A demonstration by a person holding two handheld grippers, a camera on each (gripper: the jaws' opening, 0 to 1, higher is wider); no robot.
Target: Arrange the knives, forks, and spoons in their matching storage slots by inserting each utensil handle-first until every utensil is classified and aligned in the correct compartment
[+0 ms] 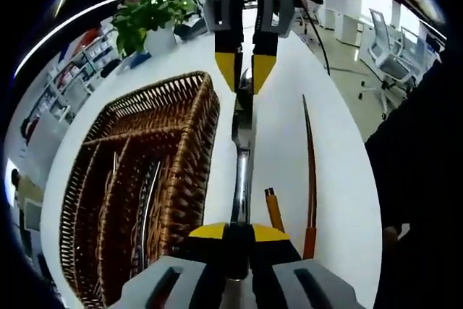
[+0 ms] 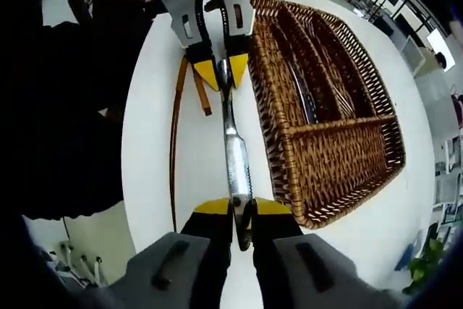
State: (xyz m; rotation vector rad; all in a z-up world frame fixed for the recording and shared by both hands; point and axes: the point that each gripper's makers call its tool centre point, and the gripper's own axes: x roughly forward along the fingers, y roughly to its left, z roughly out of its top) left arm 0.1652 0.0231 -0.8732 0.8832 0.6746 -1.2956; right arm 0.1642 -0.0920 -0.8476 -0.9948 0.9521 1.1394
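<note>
A silver metal utensil [image 1: 242,157] hangs level over the white table, gripped at both ends; its kind I cannot tell. My left gripper [image 1: 240,233] is shut on its near end, and my right gripper [image 1: 244,70] is shut on its far end. In the right gripper view the same utensil [image 2: 233,150] runs from my right gripper [image 2: 242,208] up to my left gripper [image 2: 221,66]. Beside it stands the wicker storage basket [image 1: 206,128] [image 2: 271,99] with long slots. Some metal utensils [image 1: 148,208] [image 2: 304,92] lie in those slots.
A long thin brown stick with an orange end [image 1: 311,164] [image 2: 176,128] and a short orange piece [image 1: 273,208] [image 2: 202,92] lie on the white table [image 1: 340,193]. A potted plant [image 1: 148,16] stands at the far end. Office chairs [image 1: 383,48] stand beyond the edge.
</note>
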